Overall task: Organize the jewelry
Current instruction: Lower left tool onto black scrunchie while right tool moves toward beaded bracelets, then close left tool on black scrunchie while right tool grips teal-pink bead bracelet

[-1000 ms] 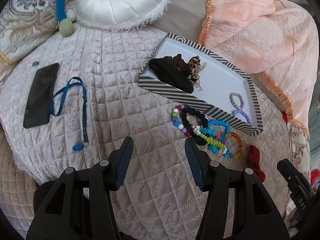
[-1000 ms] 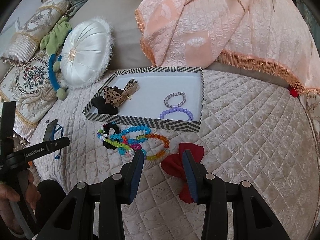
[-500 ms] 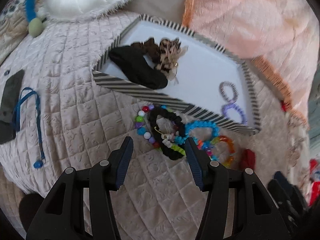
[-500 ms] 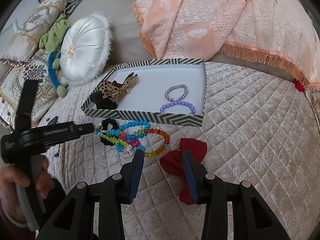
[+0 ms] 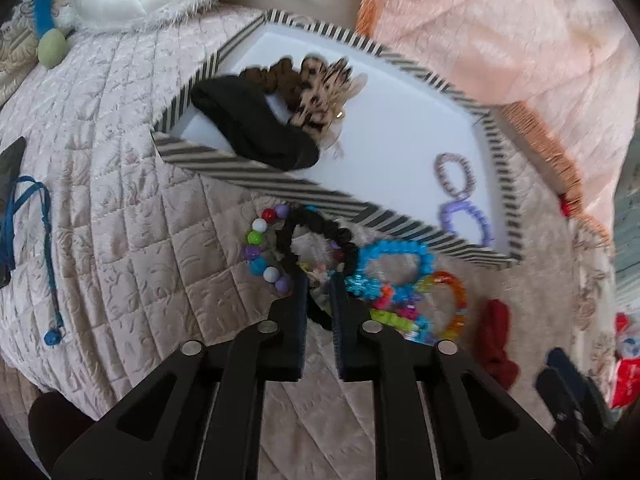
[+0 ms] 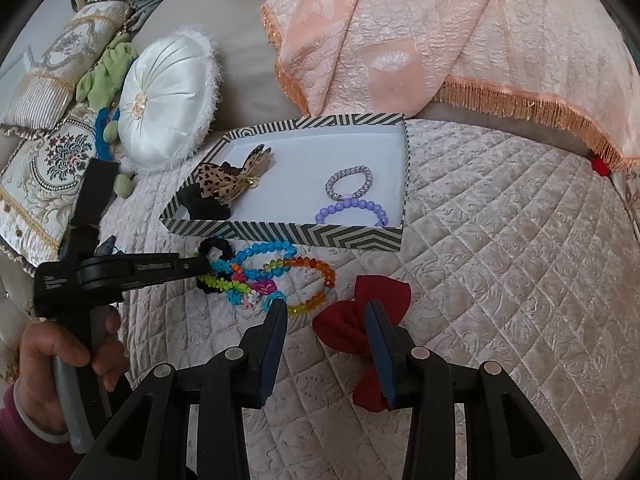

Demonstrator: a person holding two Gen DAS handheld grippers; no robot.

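A striped box (image 5: pixel 256 170) (image 6: pixel 280 234) holds a black scrunchie (image 5: pixel 256 128), a leopard bow (image 5: pixel 320 92) (image 6: pixel 224 184) and two purple bracelets (image 5: pixel 460 196) (image 6: pixel 352 200). In front of it lies a pile of beaded bracelets (image 5: pixel 392 280) (image 6: pixel 264 276) with a black scrunchie (image 5: pixel 316 240) (image 6: pixel 214 250). My left gripper (image 5: pixel 320 280) (image 6: pixel 204 268) has closed on the near edge of that black scrunchie. My right gripper (image 6: pixel 326 312) is open, hovering over a red bow (image 6: pixel 372 320) (image 5: pixel 496 340).
The quilted bed cover (image 6: pixel 500 260) carries everything. A white round cushion (image 6: pixel 168 96) and patterned pillows (image 6: pixel 44 176) lie to the left, a peach fringed throw (image 6: pixel 440 40) behind the box. A blue lanyard (image 5: pixel 44 240) and a dark phone (image 5: pixel 10 168) lie at the left.
My left gripper moved forward and right to the bracelet pile and closed its jaws on the black scrunchie. My right gripper stayed open over the red bow.
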